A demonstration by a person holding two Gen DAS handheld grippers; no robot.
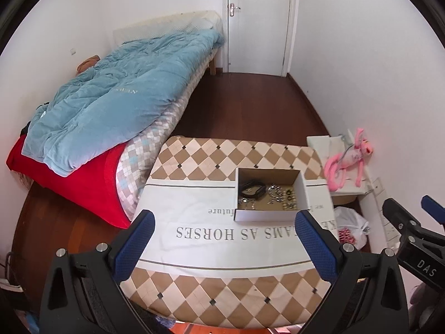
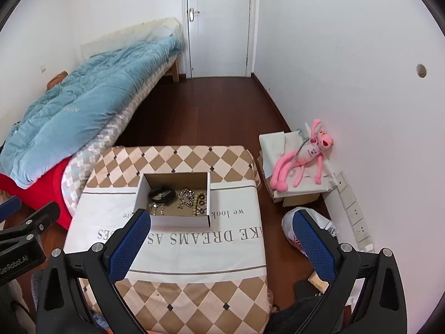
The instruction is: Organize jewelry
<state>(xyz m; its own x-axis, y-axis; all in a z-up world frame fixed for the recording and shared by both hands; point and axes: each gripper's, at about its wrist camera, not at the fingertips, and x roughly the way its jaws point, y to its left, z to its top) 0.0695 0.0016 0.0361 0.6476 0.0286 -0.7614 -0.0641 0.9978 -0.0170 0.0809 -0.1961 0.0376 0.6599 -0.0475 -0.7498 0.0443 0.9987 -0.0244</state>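
An open cardboard box sits on a white printed cloth over a checkered table. Inside lie a black band, silver chains and beaded pieces. My left gripper is open and empty, held above the table's near side, short of the box. In the right wrist view the box holds the same black band, chains and beads. My right gripper is open and empty, above the cloth just in front of the box.
A bed with a blue quilt and a red blanket touches the table's left side. A pink plush toy lies on boxes by the right wall. A white plastic bag is on the dark wood floor. A shut door is at the back.
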